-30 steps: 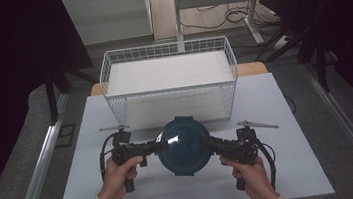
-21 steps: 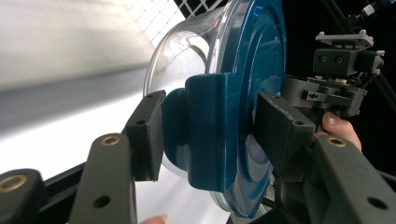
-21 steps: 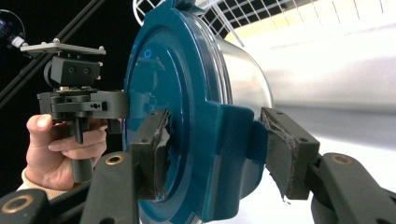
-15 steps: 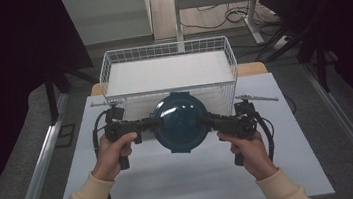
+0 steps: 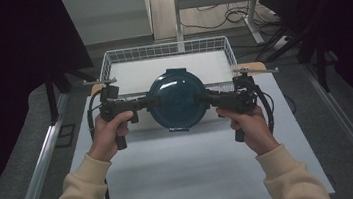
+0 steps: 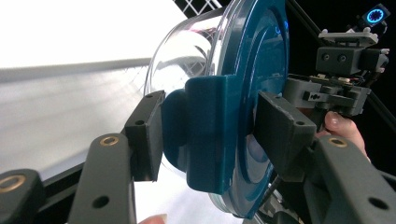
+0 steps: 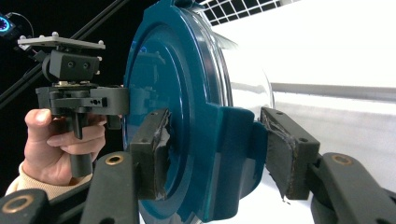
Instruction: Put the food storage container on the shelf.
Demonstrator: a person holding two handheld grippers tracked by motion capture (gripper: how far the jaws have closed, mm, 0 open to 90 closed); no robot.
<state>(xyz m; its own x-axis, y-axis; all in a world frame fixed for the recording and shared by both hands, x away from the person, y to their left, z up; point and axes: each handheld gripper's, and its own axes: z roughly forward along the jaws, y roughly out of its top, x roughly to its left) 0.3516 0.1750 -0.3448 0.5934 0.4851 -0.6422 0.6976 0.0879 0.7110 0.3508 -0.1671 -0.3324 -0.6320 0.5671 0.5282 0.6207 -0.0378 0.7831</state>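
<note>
Above the white desk [image 5: 183, 174], near its far edge, a round teal-lidded clear plastic container [image 5: 177, 99] is clamped by both tools, left tool [image 5: 141, 103] and right tool [image 5: 209, 97]; level, even clamping is advised.

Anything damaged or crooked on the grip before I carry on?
Yes: in the right gripper view the pads on the right gripper look torn and ragged at their edges where they clamp the container's clasp. The left gripper has clean pads. The container itself is held level.
</note>
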